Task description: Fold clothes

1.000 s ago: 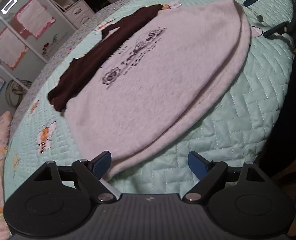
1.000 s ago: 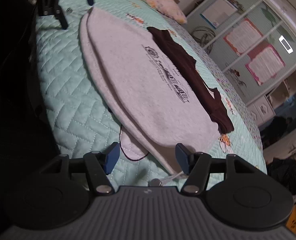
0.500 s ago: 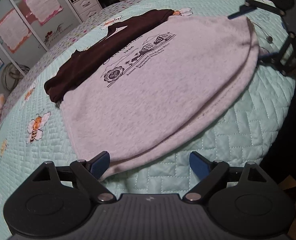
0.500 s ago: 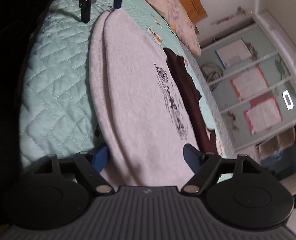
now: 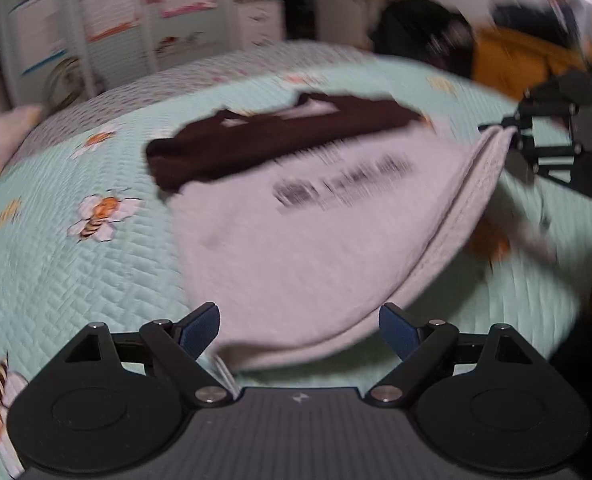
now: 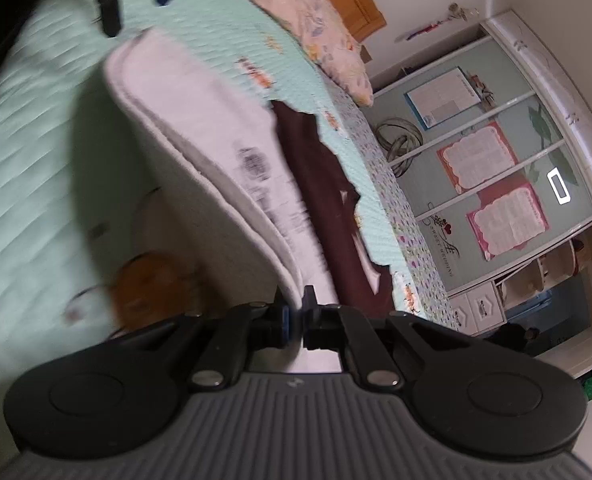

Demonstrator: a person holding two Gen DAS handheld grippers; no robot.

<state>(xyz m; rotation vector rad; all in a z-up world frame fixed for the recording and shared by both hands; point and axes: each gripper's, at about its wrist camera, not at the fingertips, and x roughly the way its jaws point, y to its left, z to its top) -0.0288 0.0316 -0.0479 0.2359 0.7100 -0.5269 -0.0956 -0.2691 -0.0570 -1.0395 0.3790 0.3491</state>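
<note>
Left wrist view, L to R: the bee-print quilt (image 5: 76, 264) fills the left of the frame, w/ bare room beyond the shirt (image 5: 304, 248). The shirt, grey w/ dark sleeves and blurred print, lies centre frame on the quilt, long axis running from lower centre up toward the right edge. Its near corner sits between the left gripper (image 5: 299, 328) fingers, which stand wide apart, holding nothing; cloth is straight ahead and just below the tips. At the right edge of the frame the right gripper (image 5: 508, 136) pinches the far corner, that hem lifted off the quilt w/ shadow under it. Right wrist view, L to R: quilt at left, then the shirt (image 6: 184, 128) hem rising as a doubled edge from upper left down to the right gripper (image 6: 294, 312), fingers closed tight on the cloth; sleeves to the right of it, a wardrobe (image 6: 496, 168) at far right. Judgement: one corner is held, the other is not, so the left side is the nearer one for the free corner; a fold toward the sleeves has open quilt past them.
</note>
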